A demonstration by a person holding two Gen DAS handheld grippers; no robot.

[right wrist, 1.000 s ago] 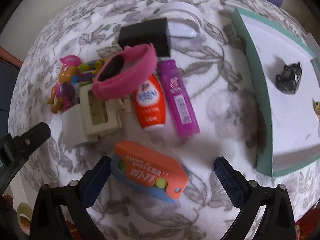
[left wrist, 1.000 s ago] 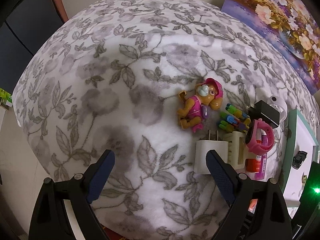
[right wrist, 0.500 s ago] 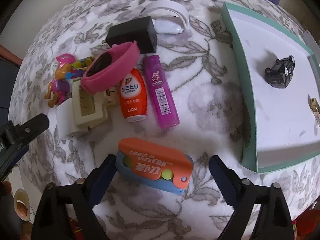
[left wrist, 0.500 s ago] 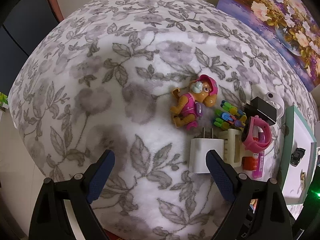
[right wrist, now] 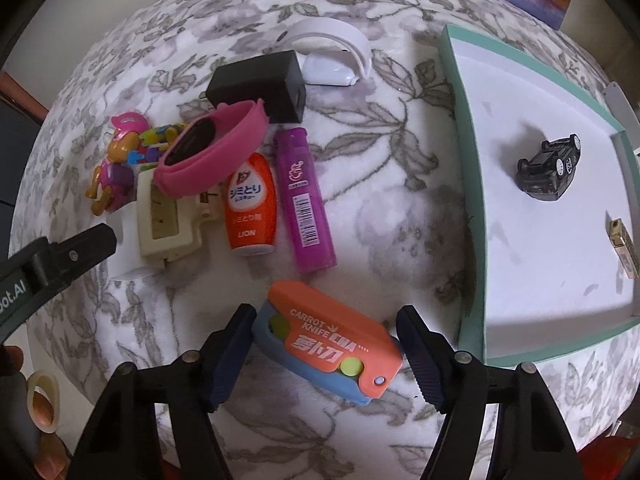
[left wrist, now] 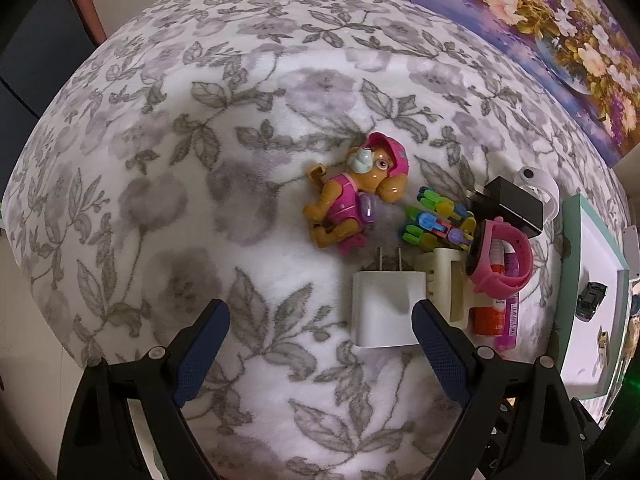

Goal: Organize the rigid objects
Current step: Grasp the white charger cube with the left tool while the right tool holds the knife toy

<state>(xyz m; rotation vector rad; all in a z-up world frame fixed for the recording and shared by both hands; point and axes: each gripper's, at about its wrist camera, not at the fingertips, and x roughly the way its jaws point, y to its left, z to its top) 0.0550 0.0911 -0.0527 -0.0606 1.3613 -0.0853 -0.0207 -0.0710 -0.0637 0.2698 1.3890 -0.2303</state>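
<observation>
In the right wrist view my right gripper is open, its fingers on either side of an orange and blue carrot knife toy on the floral cloth, close to it but not gripping. Behind it lie a purple lighter, an orange bottle, a pink watch, a cream adapter, a black charger and a dog figure. A teal tray at right holds a black toy car. My left gripper is open and empty, above the cloth near a white charger.
A white curved gadget lies behind the black charger. A small gold item sits in the tray. A colourful block toy lies by the dog figure. A flower painting leans at the back right.
My right gripper has closed in on the carrot knife toy, so its fingers now flank it. My left gripper has drifted back and left over the cloth, still open.
</observation>
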